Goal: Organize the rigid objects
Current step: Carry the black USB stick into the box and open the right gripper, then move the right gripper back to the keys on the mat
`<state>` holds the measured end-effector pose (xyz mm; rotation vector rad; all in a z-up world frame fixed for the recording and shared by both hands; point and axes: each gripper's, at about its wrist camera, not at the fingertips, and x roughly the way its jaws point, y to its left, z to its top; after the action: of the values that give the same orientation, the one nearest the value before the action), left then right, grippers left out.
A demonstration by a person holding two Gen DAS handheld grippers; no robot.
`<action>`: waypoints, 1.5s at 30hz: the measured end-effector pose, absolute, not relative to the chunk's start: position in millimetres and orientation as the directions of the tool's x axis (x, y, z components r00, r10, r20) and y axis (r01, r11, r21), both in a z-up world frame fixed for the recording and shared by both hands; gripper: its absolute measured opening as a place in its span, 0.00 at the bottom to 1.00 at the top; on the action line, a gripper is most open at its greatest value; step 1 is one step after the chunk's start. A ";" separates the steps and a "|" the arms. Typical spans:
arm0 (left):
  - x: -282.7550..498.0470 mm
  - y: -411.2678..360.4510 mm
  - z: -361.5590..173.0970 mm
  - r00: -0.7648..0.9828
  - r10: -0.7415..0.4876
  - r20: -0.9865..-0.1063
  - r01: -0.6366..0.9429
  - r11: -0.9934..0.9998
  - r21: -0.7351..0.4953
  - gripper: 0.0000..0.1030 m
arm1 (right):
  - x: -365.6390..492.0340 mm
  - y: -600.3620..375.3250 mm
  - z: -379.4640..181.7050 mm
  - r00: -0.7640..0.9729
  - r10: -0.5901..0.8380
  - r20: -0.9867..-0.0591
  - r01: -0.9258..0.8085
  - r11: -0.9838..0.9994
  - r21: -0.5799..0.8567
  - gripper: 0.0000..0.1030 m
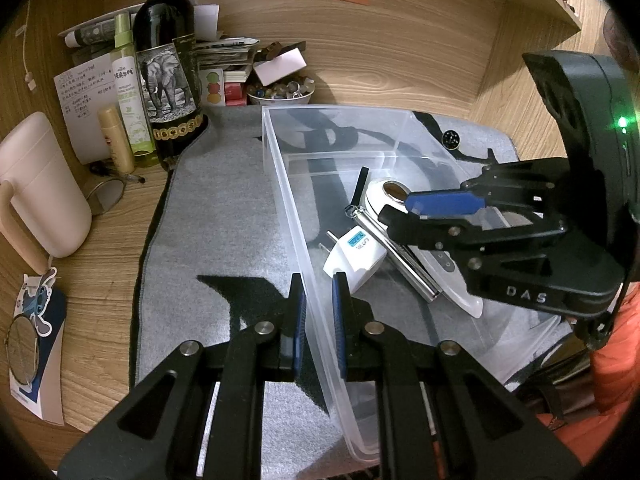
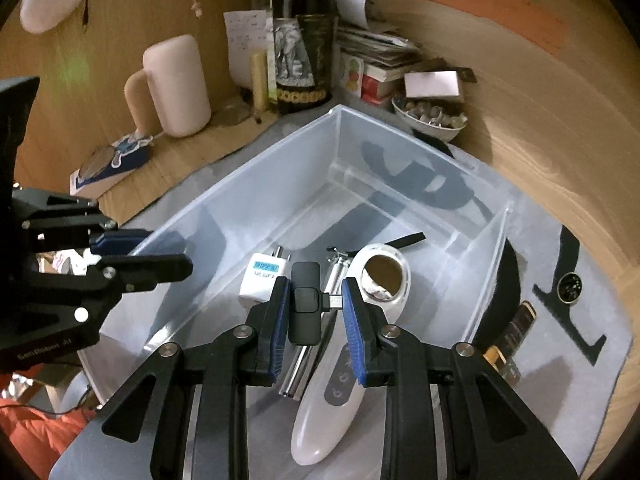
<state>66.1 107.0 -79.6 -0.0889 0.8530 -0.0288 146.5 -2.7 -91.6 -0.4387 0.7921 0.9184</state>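
The right tongs [image 2: 314, 312] gripped a small black USB-C dongle [image 2: 306, 304] between their blue pads, holding it above the clear plastic bin [image 2: 404, 148] on the grey mat [image 1: 224, 208] covering the counter. Beneath it in the bin lay a white plug adapter [image 2: 262, 276], a metal rod [image 2: 298, 368] and a white handheld device [image 2: 340, 392]. The left tongs [image 1: 320, 312] were clamped shut on the bin's near wall.

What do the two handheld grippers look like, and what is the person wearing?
Both the left gripper and the right gripper are black linkage frames with silver rivets and blue ribbed finger pads. The right one's body carries white letters and a green light. The person's sleeve is orange and quilted.
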 end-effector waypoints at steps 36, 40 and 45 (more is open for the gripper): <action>65.4 108.3 -78.6 0.660 -0.061 -0.749 -0.006 0.996 -0.086 0.12 | 165.6 -69.3 -34.1 0.590 0.536 -0.604 -0.685 0.728 -0.023 0.47; 65.2 108.4 -78.6 0.661 -0.061 -0.748 -0.006 0.996 -0.087 0.12 | 181.7 -94.1 -34.9 0.632 0.492 -0.599 -0.616 0.788 -0.002 0.50; 64.8 108.6 -78.3 0.661 -0.062 -0.748 -0.006 0.996 -0.087 0.12 | 200.5 -118.4 -49.6 0.644 0.435 -0.629 -0.543 0.840 0.026 0.50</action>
<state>64.8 108.6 -78.3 -0.0847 0.8483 -0.0318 200.5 -118.4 -49.6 -0.1710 0.6692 0.5599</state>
